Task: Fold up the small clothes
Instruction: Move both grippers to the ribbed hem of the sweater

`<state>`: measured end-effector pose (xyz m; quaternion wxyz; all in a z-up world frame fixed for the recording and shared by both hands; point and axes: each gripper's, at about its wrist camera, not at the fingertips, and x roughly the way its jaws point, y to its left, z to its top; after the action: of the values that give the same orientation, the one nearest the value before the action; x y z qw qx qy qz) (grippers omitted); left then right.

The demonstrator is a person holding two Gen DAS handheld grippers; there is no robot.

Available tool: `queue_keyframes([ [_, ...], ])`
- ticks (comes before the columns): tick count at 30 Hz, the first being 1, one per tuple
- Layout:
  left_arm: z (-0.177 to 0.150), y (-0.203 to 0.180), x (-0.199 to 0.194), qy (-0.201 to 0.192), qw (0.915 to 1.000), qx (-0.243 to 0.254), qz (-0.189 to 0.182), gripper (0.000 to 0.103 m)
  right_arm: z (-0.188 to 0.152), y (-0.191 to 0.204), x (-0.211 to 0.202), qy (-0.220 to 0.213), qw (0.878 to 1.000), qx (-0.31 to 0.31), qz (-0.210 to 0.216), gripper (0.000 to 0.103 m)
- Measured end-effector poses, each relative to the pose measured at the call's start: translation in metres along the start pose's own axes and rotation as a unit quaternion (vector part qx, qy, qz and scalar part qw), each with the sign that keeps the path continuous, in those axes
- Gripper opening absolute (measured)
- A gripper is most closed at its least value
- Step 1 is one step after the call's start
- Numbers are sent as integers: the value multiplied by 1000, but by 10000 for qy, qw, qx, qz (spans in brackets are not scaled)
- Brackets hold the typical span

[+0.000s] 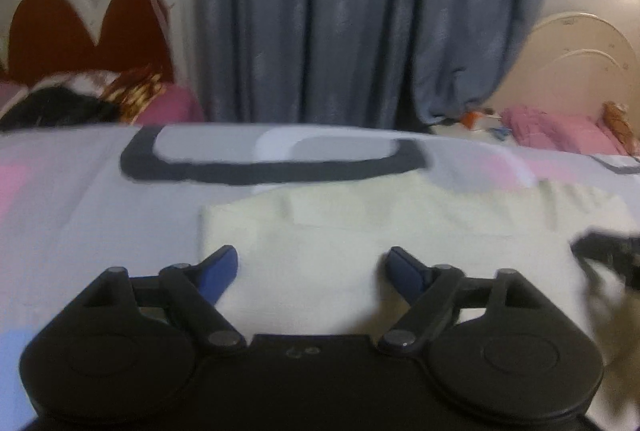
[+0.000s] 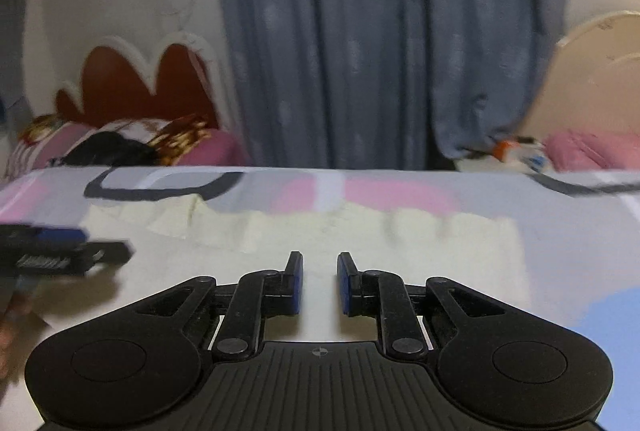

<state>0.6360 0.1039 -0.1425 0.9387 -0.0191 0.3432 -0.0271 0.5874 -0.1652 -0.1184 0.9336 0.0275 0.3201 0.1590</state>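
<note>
I have both grippers low over the bed, pointing toward the far blue-grey curtain point(image 1: 360, 19). The pale cream garment point(image 1: 360, 243) lies flat on the patterned sheet point(image 1: 80, 199), just on the near side of the sheet's dark loop marking point(image 1: 272, 171). My left gripper point(image 1: 314, 267) has its blue-padded tongs spread wide, with nothing between them, over the garment's near left part. My right gripper point(image 2: 320, 281) stands with a narrow gap between its pads, pinching nothing, above the cloth's near edge. From the right wrist view I see the left gripper blurred at the left margin; from the left wrist view the right one shows as a dark smear at the right. Pink pillows point(image 1: 560, 129) sit far right.
</note>
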Motion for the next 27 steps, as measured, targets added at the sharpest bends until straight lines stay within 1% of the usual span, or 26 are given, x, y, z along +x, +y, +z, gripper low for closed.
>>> queue_keyframes([
  [1, -4, 4, -2, -102, 9999, -94, -73, 86, -5, -3, 10, 66, 10000, -26, -7, 18],
  [2, -5, 5, -3, -136, 9998, -124, -104, 85, -10, -6, 12, -84, 10000, -40, 36, 18],
  [3, -6, 5, -6, -141, 9998, -113, -86, 84, -8, -11, 12, -69, 9999, 113, 95, 18],
  [4, -7, 3, -11, -150, 9998, -98, -27, 84, -8, -14, 11, -58, 9999, 145, 73, 18],
  [5, -7, -2, -17, -169, 9998, -69, 67, 79, -8, -14, 8, -72, 9999, 106, 17, 18],
  [6, -7, -9, -25, -238, 9997, -25, 107, 78, -8, -14, 4, -91, 9999, 99, -45, 18],
  [8, -12, -27, -41, -407, 9990, 45, -196, 81, -9, -13, -9, -255, 9996, 55, -100, 18],
  [9, -14, -39, -44, -411, 9985, 89, -338, 82, -11, -13, -13, -305, 9995, 31, -101, 18],
  [11, -22, -70, -46, -276, 9973, 384, -568, 82, -15, -11, -12, -123, 9999, 38, 16, 19],
  [12, -28, -85, -46, -201, 9963, 614, -568, 82, -19, -9, -13, -104, 9999, -60, 26, 19],
  [14, -43, -97, -48, -133, 9954, 867, -387, 83, -26, -10, -20, -65, 9997, -235, -35, 19],
  [15, -49, -94, -51, -160, 9954, 858, -395, 83, -29, -17, -25, -27, 9997, -230, -43, 19],
  [17, -56, -80, -62, -135, 9957, 781, -469, 84, -37, -33, -40, 11, 9993, -251, -259, 19],
  [19, -61, -69, -70, -143, 9952, 886, -396, 84, -47, -50, -56, 27, 9987, -342, -375, 19],
  [20, -62, -64, -72, -159, 9954, 849, -420, 84, -51, -57, -64, 15, 9983, -415, -414, 19],
  [22, -61, -56, -74, -172, 9965, 694, -435, 84, -55, -62, -74, -28, 9976, -539, -439, 19],
  [23, -58, -57, -76, -184, 9970, 651, -374, 82, -54, -62, -79, -73, 9978, -501, -438, 19],
  [24, -54, -59, -76, -230, 9973, 624, -309, 82, -52, -62, -84, -155, 9981, -424, -427, 19],
  [26, -53, -62, -80, -303, 9972, 613, -295, 83, -51, -59, -91, -333, 9984, -322, -327, 19],
  [27, -54, -63, -76, -204, 9978, 584, -255, 84, -53, -57, -90, -323, 9986, -314, -293, 19],
])
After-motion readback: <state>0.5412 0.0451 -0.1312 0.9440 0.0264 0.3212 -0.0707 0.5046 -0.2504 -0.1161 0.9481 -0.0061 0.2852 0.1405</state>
